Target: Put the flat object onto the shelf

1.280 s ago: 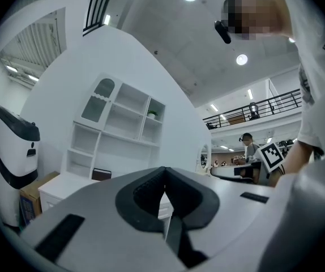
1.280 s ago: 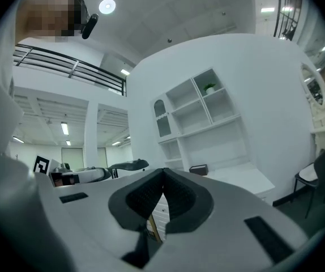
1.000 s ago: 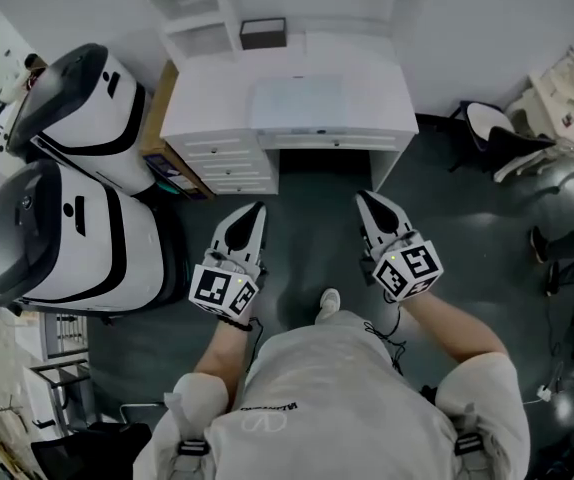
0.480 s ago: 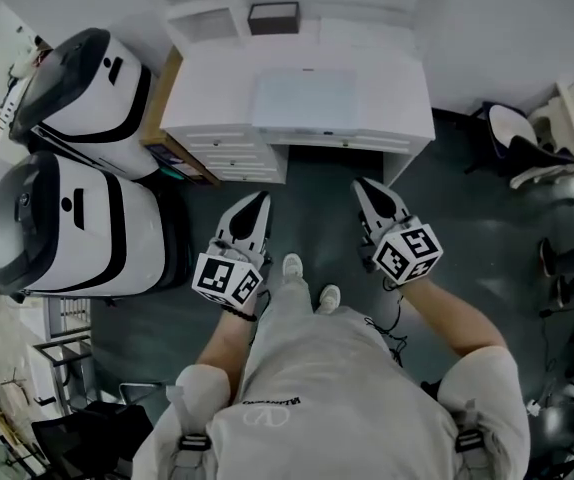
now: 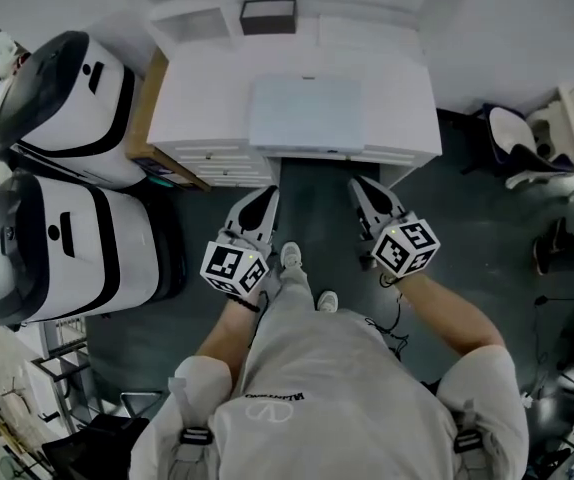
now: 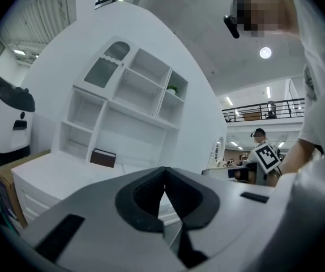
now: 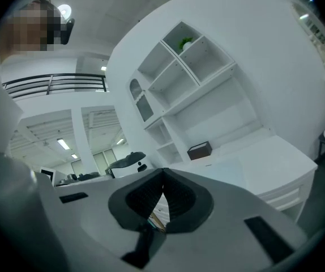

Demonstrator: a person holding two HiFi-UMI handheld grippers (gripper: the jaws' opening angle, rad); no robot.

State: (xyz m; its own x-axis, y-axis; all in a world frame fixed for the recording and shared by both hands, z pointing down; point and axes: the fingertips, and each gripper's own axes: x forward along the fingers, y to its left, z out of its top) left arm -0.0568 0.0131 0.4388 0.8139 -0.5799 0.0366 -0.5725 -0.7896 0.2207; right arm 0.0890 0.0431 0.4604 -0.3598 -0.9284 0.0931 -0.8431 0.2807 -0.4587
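Left gripper (image 5: 265,200): shut tight, nothing in it, low in front of the desk (image 5: 202,118), well apart from the task's thing.

Flat thing (image 5: 305,113): lies on the desk top, in the middle, with its front edge close to the desk's front edge. Looks thin, stiff and smooth. Likely light, but likely slippery too, and hard to get under. Best to open the jaws first, then pinch the left and right sides, one gripper on each. Keep it level so it cannot slide out.

Right gripper (image 5: 360,188): shut tight too, empty, also low in front of the desk.

Now the room to move. Two big white machines (image 5: 67,248) close by on the left, so not much room there. Shelf (image 5: 192,23) at the back of the desk, up and to the left, with a dark box (image 5: 269,15) beside it. Mind that box and the shelf walls. Bare floor (image 5: 467,218) on the right, chair (image 5: 512,138) well apart.
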